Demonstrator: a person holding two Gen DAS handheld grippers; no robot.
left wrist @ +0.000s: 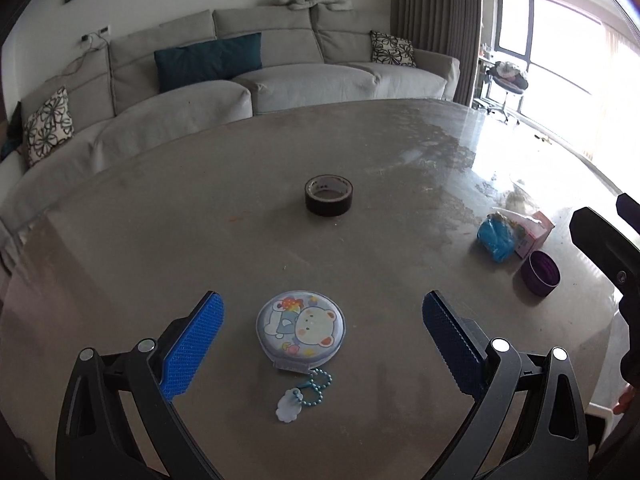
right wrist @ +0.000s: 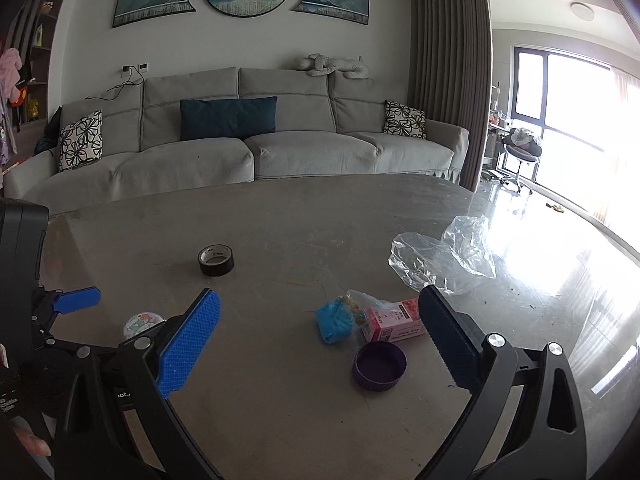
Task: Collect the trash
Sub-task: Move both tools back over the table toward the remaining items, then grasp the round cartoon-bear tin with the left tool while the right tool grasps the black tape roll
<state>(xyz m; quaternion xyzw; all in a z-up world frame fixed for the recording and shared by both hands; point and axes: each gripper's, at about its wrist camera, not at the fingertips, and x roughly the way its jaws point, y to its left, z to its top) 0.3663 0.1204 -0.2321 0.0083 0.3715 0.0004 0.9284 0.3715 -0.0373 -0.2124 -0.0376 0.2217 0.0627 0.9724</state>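
Crinkled clear plastic bag (right wrist: 442,258) lies beyond both spread, empty hand-held grippers' ridged blue pads (right wrist: 188,346).

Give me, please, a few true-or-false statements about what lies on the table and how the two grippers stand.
1. The left gripper is open, with the round bear-print case lying between its fingers. True.
2. The roll of black tape stands on edge. False: it lies flat, hole upward.
3. The purple cap rests with its open side up. True.
4. The right gripper is shut on the pink carton. False: it is open and holds nothing; the carton lies on the table.
5. The clear plastic bag lies on the sofa. False: it lies crumpled on the table, beyond the carton.
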